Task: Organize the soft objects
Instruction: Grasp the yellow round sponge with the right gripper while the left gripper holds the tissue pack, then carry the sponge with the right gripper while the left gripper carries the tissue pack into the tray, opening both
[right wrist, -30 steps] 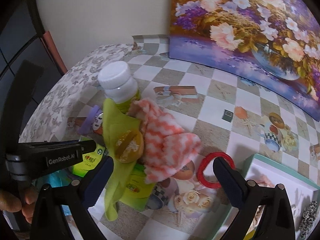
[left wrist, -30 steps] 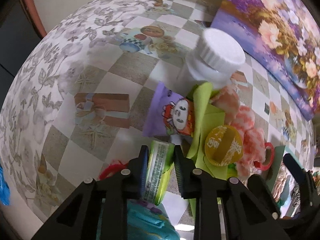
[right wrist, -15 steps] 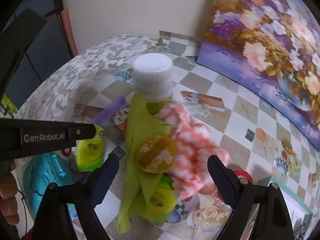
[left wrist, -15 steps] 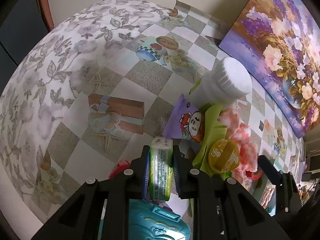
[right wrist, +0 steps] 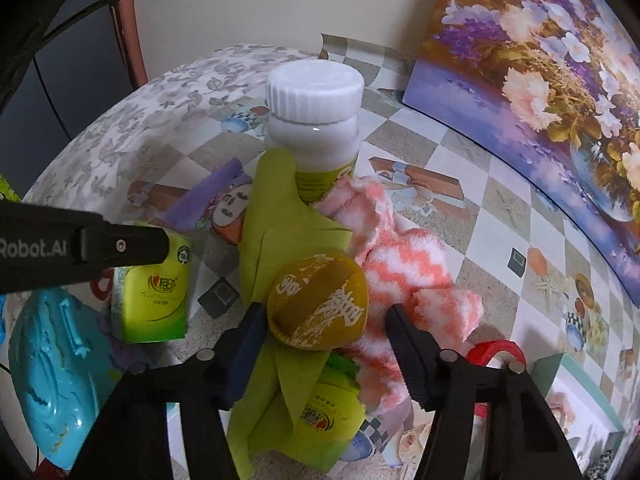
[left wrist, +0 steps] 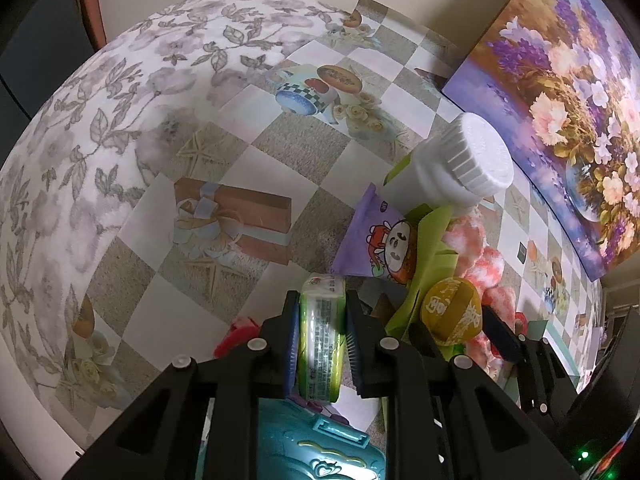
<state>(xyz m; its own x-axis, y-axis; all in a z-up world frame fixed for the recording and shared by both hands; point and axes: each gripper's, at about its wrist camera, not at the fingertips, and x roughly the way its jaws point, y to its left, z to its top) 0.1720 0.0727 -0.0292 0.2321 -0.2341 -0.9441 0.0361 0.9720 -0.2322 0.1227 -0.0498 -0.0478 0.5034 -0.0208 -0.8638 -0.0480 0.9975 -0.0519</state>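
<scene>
My left gripper point(left wrist: 322, 338) is shut on a green tissue pack point(left wrist: 321, 312) and holds it upright just above the table. My right gripper point(right wrist: 324, 318) points down at the pile, its jaws closing. A yellow round disc point(right wrist: 318, 300) sits between them, with a small gap still showing at the right pad. The disc lies on a lime-green cloth point(right wrist: 280, 216). Beside that is a fluffy pink-and-white cloth point(right wrist: 404, 264). A second green tissue pack point(right wrist: 320, 416) lies under the cloths.
A white-capped bottle point(right wrist: 314, 120) stands behind the pile, with a purple snack packet point(left wrist: 372, 240) to its left. A teal plastic toy point(right wrist: 56, 368) lies at the near left. A red ring point(right wrist: 496, 350) and an open box point(right wrist: 580, 400) are at the right, and a flower painting point(right wrist: 540, 60) leans on the wall.
My right gripper has come down and in over the pile, and its jaws have narrowed around the yellow disc. My left gripper keeps hold of the tissue pack and has barely moved.
</scene>
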